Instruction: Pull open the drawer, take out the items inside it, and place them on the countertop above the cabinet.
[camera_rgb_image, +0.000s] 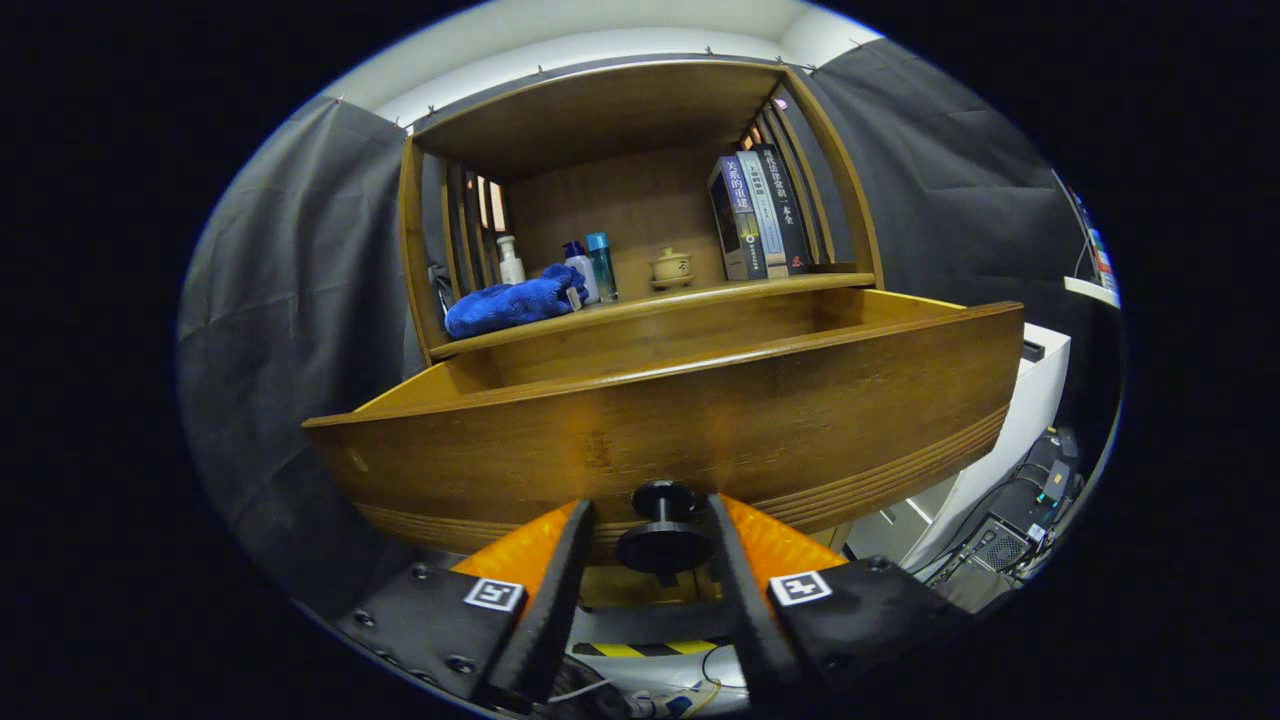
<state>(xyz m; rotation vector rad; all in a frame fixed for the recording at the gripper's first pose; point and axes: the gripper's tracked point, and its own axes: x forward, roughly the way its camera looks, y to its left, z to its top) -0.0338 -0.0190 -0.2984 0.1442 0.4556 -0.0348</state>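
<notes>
Flanking the round black drawer knob (664, 530), the gripper (650, 520) is holding its fingers partly spread, a small gap showing on each side of the knob. The brown wooden drawer (700, 420) is standing pulled out below the cabinet's countertop (700, 292), where a crumpled blue cloth (510, 303) is lying.

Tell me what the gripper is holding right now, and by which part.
Nothing is firmly held: the gripper has its fingers either side of the wooden drawer's round black knob, with gaps showing.
</notes>
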